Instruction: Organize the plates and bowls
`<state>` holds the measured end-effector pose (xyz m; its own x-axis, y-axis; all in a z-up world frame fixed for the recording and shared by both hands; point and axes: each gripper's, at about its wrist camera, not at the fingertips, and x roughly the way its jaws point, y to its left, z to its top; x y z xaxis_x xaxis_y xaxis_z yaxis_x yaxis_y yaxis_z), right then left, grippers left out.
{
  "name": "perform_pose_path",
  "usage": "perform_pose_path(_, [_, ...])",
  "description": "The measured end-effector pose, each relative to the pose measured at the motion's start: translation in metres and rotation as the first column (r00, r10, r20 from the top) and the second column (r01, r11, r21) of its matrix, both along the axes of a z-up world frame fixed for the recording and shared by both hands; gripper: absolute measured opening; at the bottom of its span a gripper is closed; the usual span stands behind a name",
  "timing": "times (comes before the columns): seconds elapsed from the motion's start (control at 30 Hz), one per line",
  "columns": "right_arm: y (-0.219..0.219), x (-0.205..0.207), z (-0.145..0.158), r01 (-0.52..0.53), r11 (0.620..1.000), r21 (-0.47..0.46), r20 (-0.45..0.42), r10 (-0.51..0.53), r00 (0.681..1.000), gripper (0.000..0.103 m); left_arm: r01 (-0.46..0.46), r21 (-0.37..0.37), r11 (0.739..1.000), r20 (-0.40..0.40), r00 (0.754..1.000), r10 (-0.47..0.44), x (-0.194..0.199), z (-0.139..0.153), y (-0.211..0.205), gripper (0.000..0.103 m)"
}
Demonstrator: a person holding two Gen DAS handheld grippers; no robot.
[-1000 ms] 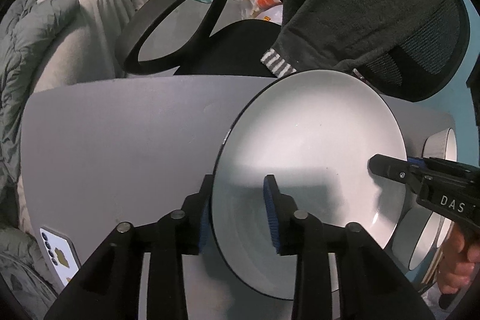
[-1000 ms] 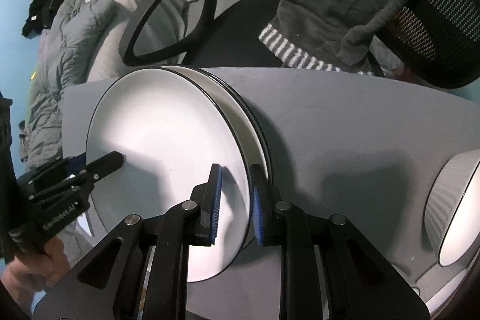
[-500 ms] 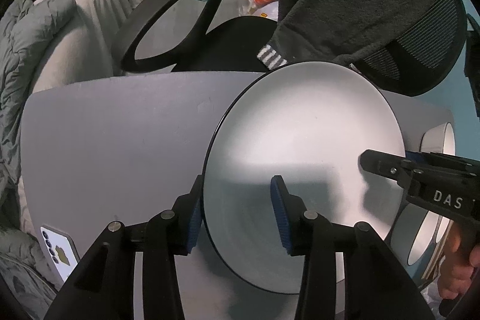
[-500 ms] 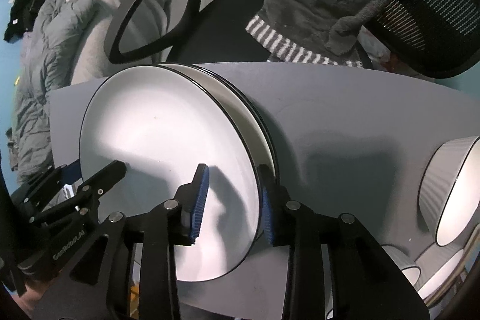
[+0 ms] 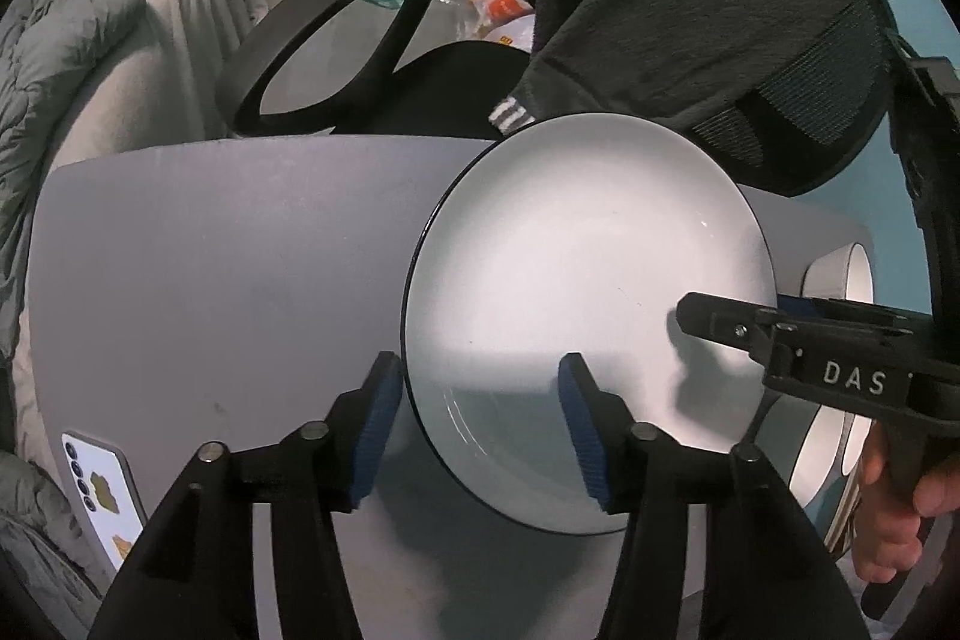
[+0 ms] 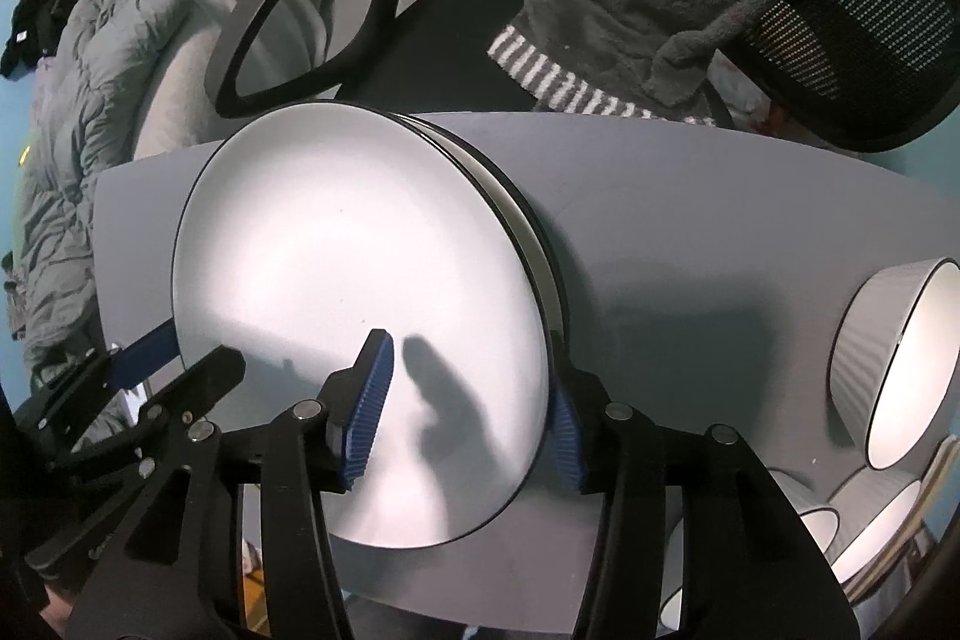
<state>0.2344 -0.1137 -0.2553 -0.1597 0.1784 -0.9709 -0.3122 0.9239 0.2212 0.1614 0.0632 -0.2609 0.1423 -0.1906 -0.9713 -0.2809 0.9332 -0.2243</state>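
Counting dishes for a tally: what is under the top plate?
Under the top plate, the right wrist view shows rims of at least two more plates stacked on the table. Their faces are covered, so the exact count stays uncertain.

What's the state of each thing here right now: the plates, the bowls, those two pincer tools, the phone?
Top plate: lying flat on a stack of plates, released.
Left gripper: fingers opening, astride the plate's rim, pads clear of it.
Right gripper: fingers opening, astride the opposite rim.
Bowls: on the table, unstacked.
Phone: flat on the table, camera side up.
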Motion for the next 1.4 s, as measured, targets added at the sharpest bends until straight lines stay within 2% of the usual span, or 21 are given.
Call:
perform_pose_path(0.3, [-0.001, -0.005, 0.006, 0.011, 1.000, -0.003, 0.016, -0.011, 1.000, 0.055, -0.006, -0.014, 1.000, 0.023, 1.000, 0.007, -0.008, 0.009, -0.001, 0.059])
perform_pose_path(0.37, [-0.001, -0.006, 0.009, 0.008, 0.999, -0.044, 0.044, -0.006, 0.999, 0.065, -0.008, -0.017, 1.000, 0.028, 1.000, 0.009, -0.010, 0.011, -0.001, 0.059])
perform_pose_path(0.67, [-0.007, -0.014, 0.021, 0.005, 1.000, -0.021, 0.091, -0.003, 0.996, 0.065, -0.005, 0.004, 1.000, 0.077, 0.997, 0.004, -0.026, 0.036, -0.002, 0.059])
perform_pose_path(0.77, [-0.011, -0.022, 0.037, -0.004, 1.000, -0.027, 0.143, 0.008, 0.990, 0.065, -0.003, 0.016, 1.000, 0.104, 0.995, 0.001, -0.034, 0.048, -0.003, 0.060])
perform_pose_path(0.8, [-0.013, -0.025, 0.043, -0.007, 1.000, -0.028, 0.165, 0.012, 0.986, 0.065, -0.002, 0.020, 1.000, 0.114, 0.993, -0.001, -0.036, 0.053, -0.005, 0.063])
perform_pose_path(0.83, [-0.014, -0.028, 0.049, -0.010, 1.000, -0.029, 0.186, 0.015, 0.983, 0.067, -0.001, 0.025, 1.000, 0.127, 0.992, -0.002, -0.040, 0.058, -0.006, 0.072])
perform_pose_path(0.87, [-0.016, -0.031, 0.053, -0.011, 1.000, -0.029, 0.202, 0.017, 0.979, 0.070, -0.003, 0.036, 0.999, 0.144, 0.990, -0.003, -0.044, 0.065, -0.007, 0.074])
perform_pose_path(1.2, [-0.031, -0.065, 0.118, -0.019, 1.000, 0.018, 0.364, 0.011, 0.931, 0.072, 0.025, 0.107, 0.994, 0.262, 0.964, -0.052, -0.076, 0.118, -0.020, 0.074])
perform_pose_path(1.4, [-0.040, -0.081, 0.147, -0.007, 0.999, 0.052, 0.429, -0.016, 0.903, 0.072, 0.037, 0.143, 0.989, 0.314, 0.946, -0.080, -0.093, 0.144, -0.027, 0.074])
